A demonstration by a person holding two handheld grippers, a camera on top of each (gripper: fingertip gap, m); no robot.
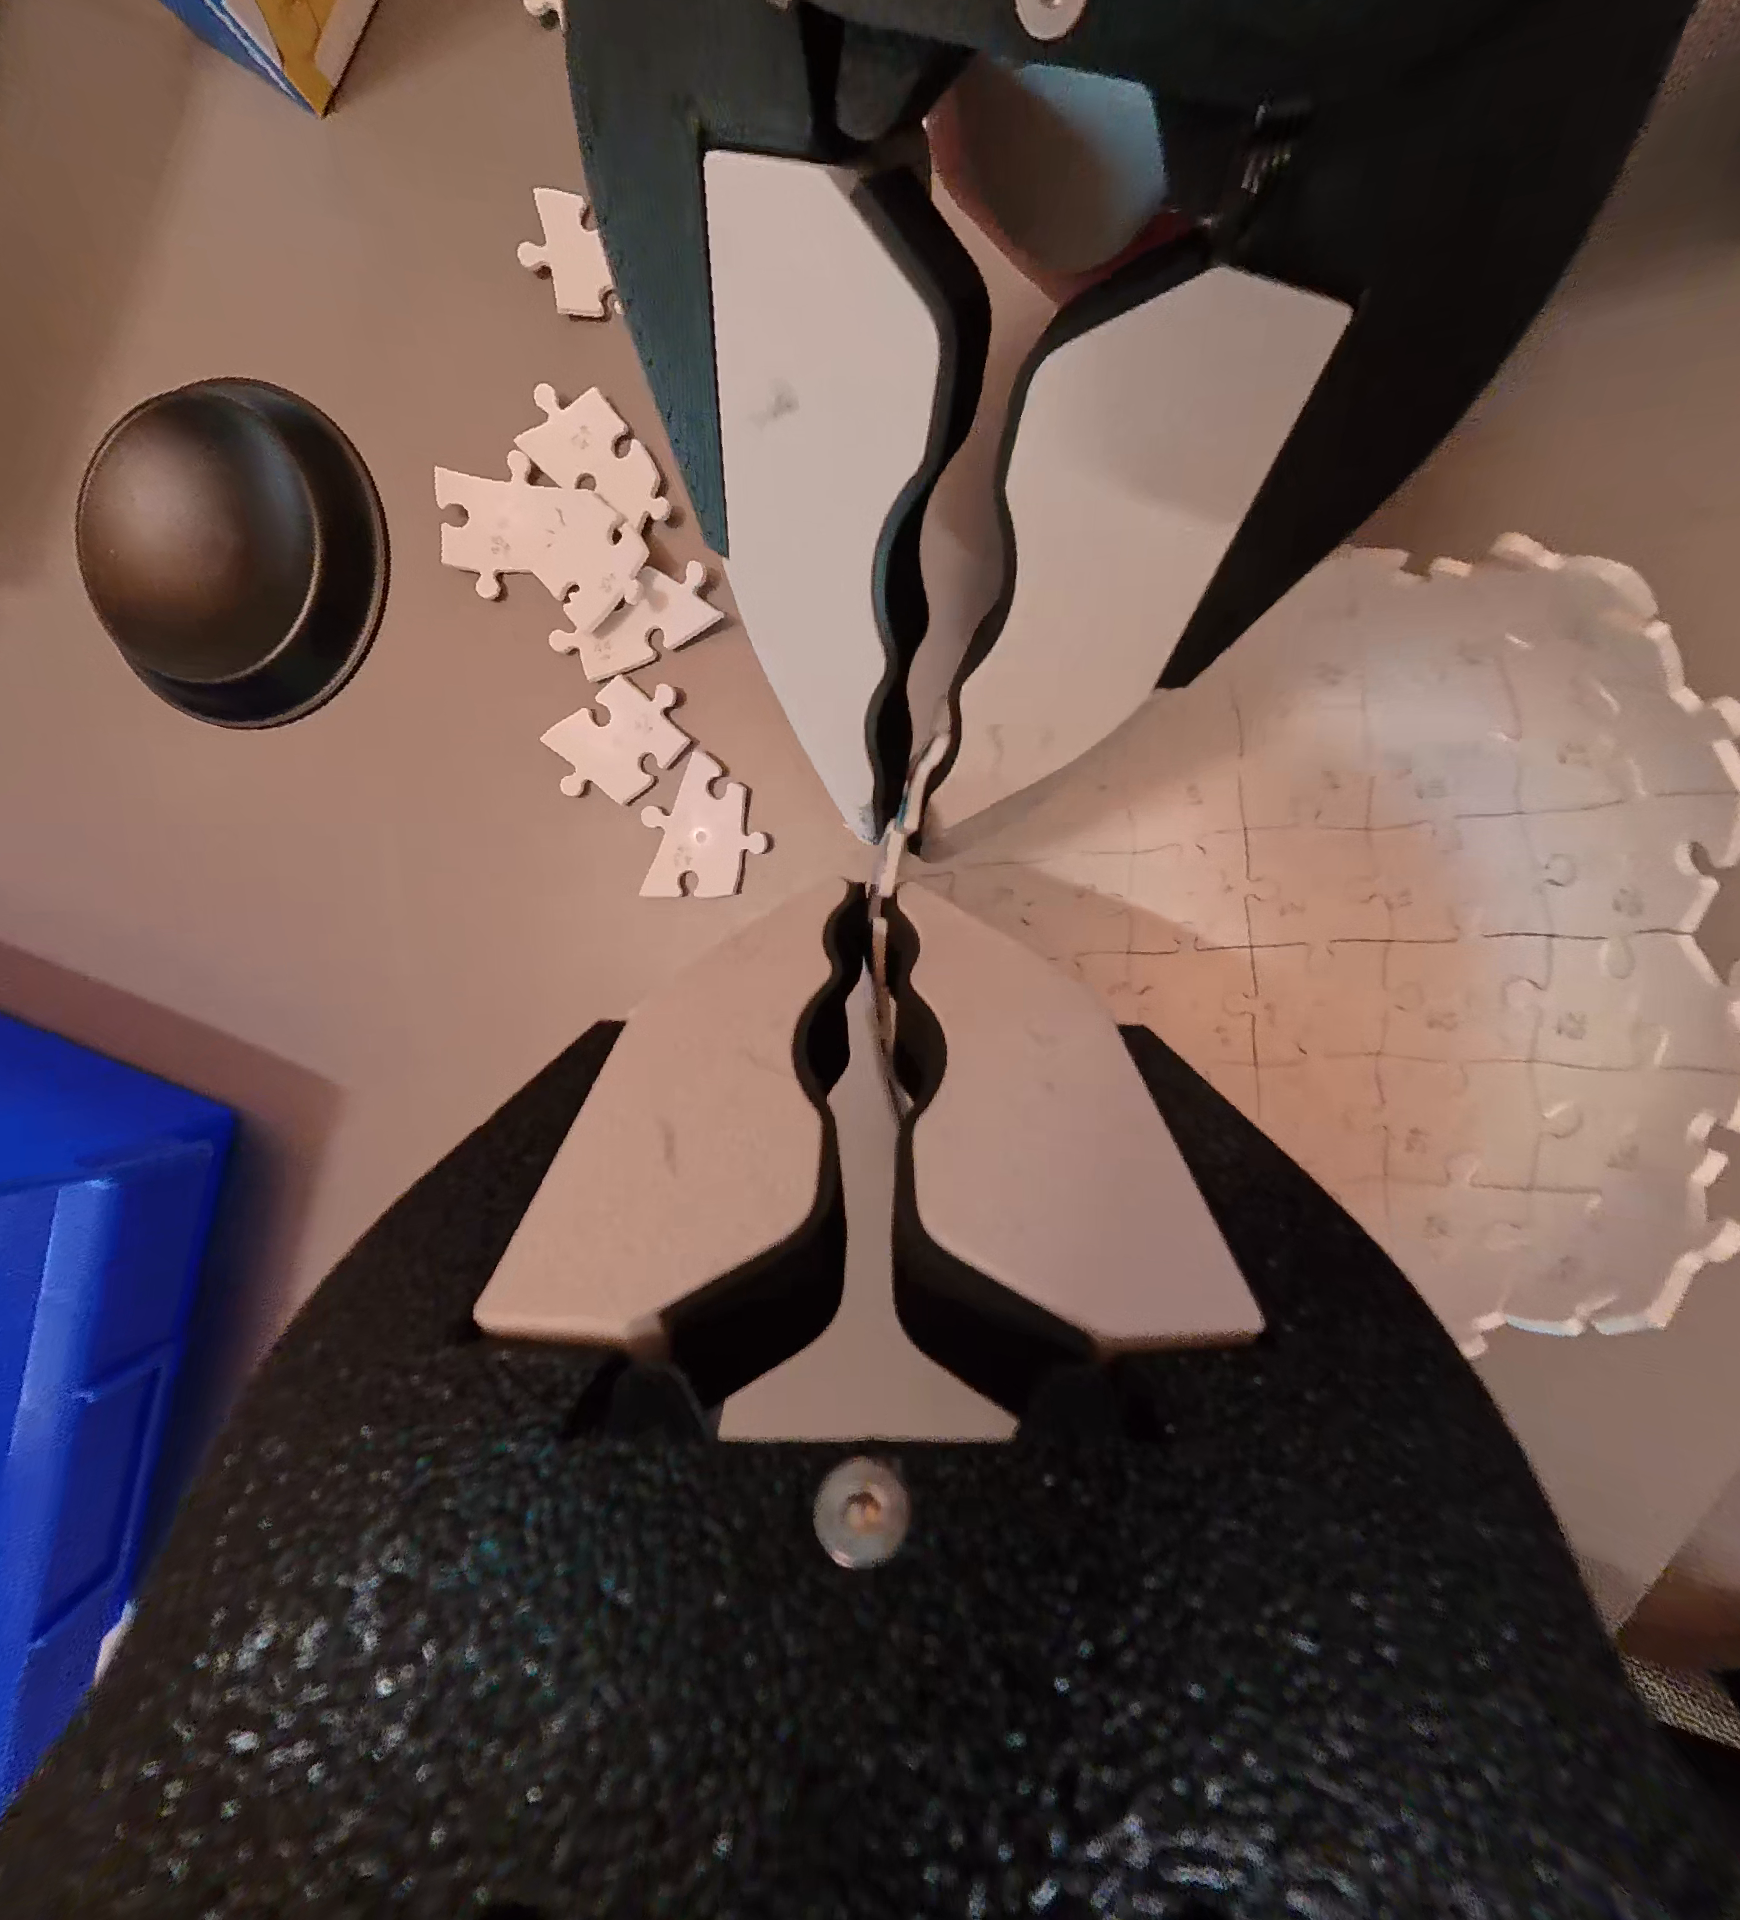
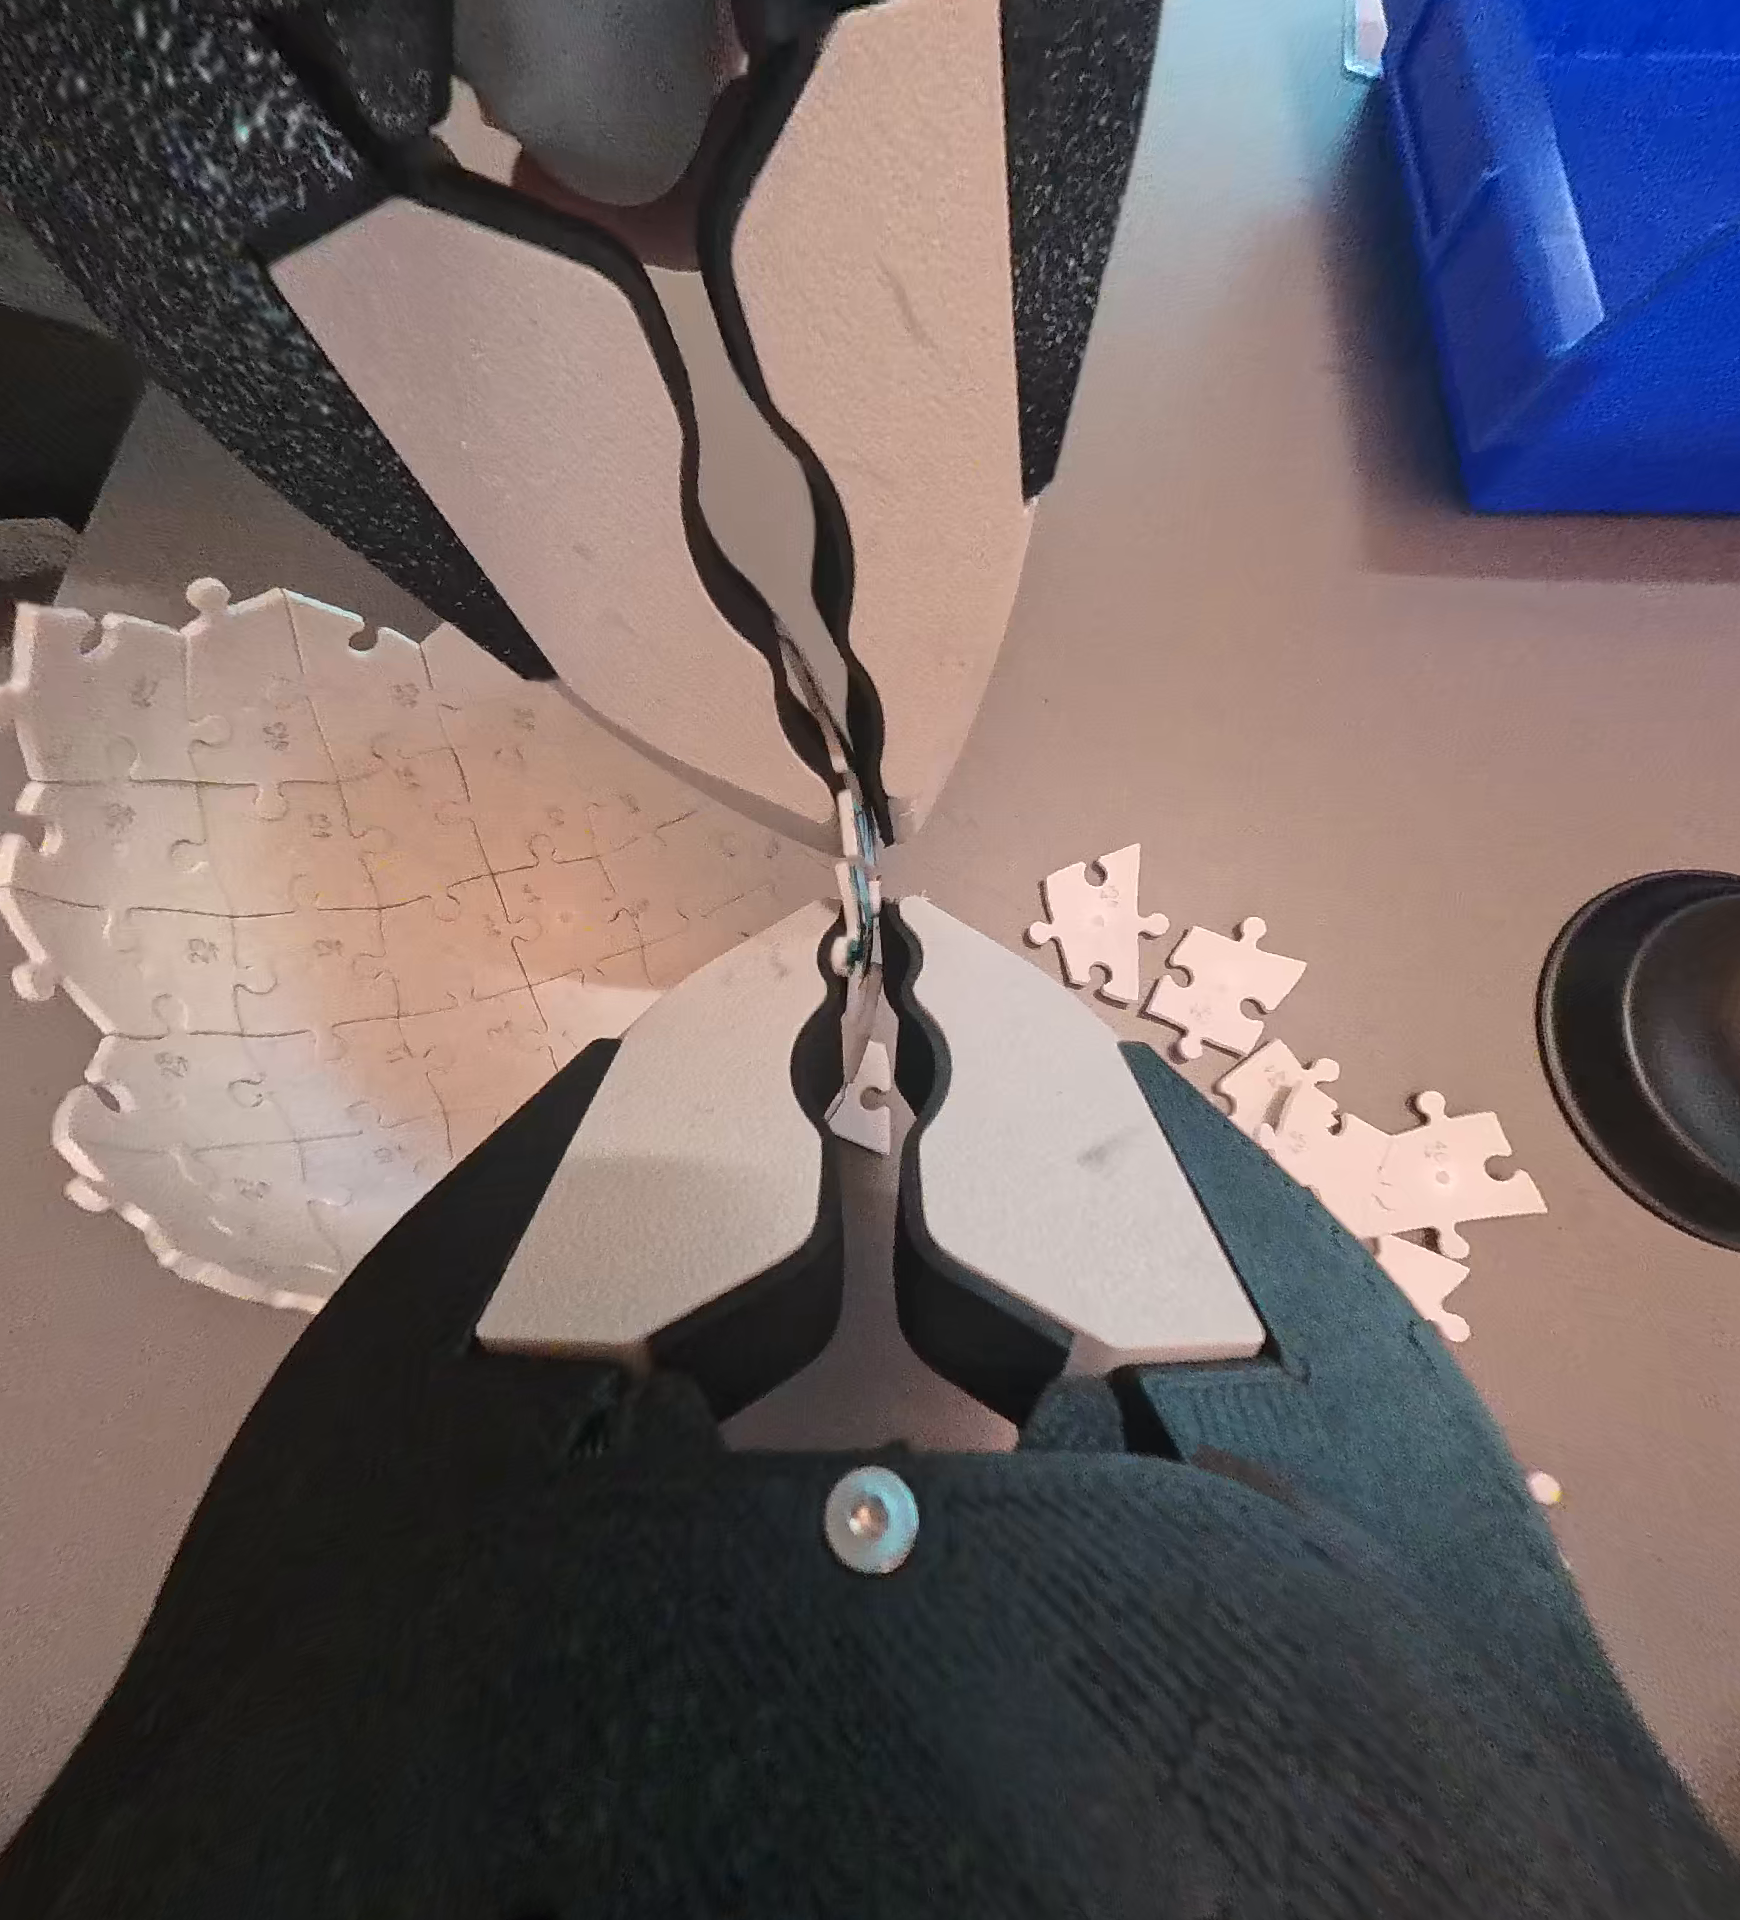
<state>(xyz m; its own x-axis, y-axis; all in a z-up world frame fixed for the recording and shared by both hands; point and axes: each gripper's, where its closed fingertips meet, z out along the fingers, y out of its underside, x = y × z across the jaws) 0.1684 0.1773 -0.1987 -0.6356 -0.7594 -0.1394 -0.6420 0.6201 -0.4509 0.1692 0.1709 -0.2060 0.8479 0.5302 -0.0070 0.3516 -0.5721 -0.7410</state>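
I am working two hand-held grippers that meet tip to tip above a grey counter [image 1: 118, 831]. My left hand-held gripper [image 1: 871, 914] and my right hand-held gripper [image 2: 871, 920] are each pressed together on the same small white puzzle piece [image 2: 861, 862], seen edge-on, so both pinch it from opposite ends. The piece sits in the air between the tips, just above the counter.

I judge the piece thin, light and fairly stiff, probably smooth plastic that could slip or twist out of a pinch. A grip on its flat faces, away from the knobs, looks safest.

Just beside the grip lies a curved shell of joined white puzzle pieces [image 1: 1468, 987], bowl-like with a toothed rim; I expect it could pop apart if knocked. On the other side a loose cluster of spare pieces [image 1: 585, 582] lies on the counter, some overlapping. Farther off sits a black dome-shaped stand [image 1: 222, 540]. A blue plastic bin [image 2: 1624, 260] sits at the counter's edge, well apart.
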